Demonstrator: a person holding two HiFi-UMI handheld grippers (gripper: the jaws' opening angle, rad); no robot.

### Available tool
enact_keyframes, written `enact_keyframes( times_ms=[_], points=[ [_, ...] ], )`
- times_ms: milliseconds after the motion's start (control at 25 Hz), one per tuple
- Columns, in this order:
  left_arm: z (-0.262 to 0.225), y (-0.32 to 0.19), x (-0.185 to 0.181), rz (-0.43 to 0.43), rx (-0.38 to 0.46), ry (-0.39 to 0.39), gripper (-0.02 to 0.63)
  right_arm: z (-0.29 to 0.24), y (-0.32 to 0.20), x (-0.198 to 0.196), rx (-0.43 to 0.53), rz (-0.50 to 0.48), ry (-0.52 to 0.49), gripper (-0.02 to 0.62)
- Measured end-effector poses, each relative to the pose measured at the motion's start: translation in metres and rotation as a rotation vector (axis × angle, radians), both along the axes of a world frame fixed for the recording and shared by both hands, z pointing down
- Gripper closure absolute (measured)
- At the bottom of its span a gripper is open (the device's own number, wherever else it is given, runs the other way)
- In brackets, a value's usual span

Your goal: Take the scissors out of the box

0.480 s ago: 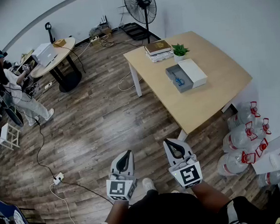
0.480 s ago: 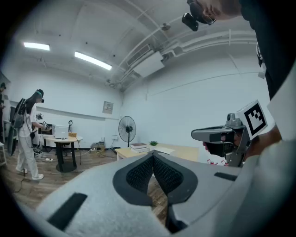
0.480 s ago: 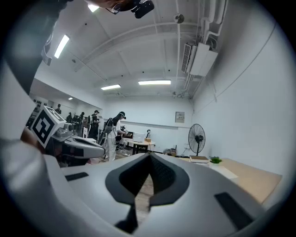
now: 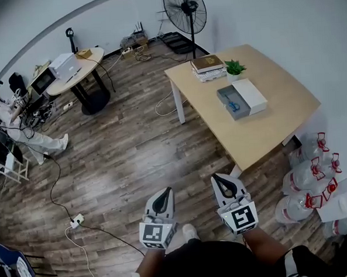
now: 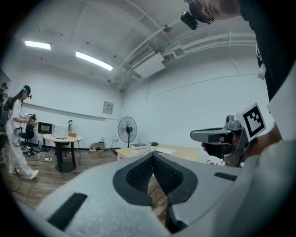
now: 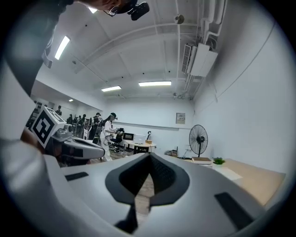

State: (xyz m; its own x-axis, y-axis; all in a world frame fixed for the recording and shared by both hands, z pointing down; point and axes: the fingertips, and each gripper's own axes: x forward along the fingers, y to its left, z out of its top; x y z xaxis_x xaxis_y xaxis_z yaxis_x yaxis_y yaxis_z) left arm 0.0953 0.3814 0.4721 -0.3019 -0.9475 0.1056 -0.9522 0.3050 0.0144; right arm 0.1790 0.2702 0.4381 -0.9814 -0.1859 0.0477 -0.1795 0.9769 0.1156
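Observation:
Blue-handled scissors [image 4: 233, 105] lie inside an open grey box [image 4: 225, 95] on a wooden table [image 4: 278, 123], with the white lid [image 4: 250, 95] beside the box on its right. My left gripper [image 4: 163, 198] and right gripper [image 4: 222, 183] are held level over the wooden floor, well short of the table. Both are shut, tips touching, with nothing between them. In the left gripper view my left gripper [image 5: 153, 157] faces the distant table [image 5: 185, 152], and the right gripper [image 5: 217, 136] shows at the right.
On the table's far end sit a stack of books [image 4: 207, 65] and a small potted plant [image 4: 235, 67]. A standing fan [image 4: 184, 5] is behind the table. Water jugs [image 4: 308, 176] crowd the floor at right. A person [image 4: 8, 124] sits by a round table [image 4: 75, 65] at left. A cable with a power strip [image 4: 76, 220] lies on the floor.
The view has shifted: the table and box now sit slightly lower and further right in the head view. Both grippers stay shut and side by side.

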Motion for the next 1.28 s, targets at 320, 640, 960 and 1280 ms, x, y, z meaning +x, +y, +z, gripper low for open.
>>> enact_keyframes(
  times_ms=[320, 640, 960, 1280],
  points=[
    [-0.002, -0.001, -0.042, 0.023, 0.019, 0.014, 0.609, -0.009, -0.006, -0.040, 0.048, 0.056, -0.019, 0.601],
    [-0.002, -0.014, -0.084, 0.037, 0.045, 0.006, 0.609, -0.013, -0.035, -0.064, 0.071, 0.107, 0.008, 0.601],
    [0.012, -0.062, -0.122, 0.041, 0.015, 0.046, 0.609, 0.002, -0.090, -0.097, 0.040, 0.143, 0.024, 0.601],
    [0.018, -0.147, -0.166, 0.101, -0.024, 0.017, 0.609, 0.009, -0.178, -0.135, 0.026, 0.185, 0.047, 0.601]
  ],
)
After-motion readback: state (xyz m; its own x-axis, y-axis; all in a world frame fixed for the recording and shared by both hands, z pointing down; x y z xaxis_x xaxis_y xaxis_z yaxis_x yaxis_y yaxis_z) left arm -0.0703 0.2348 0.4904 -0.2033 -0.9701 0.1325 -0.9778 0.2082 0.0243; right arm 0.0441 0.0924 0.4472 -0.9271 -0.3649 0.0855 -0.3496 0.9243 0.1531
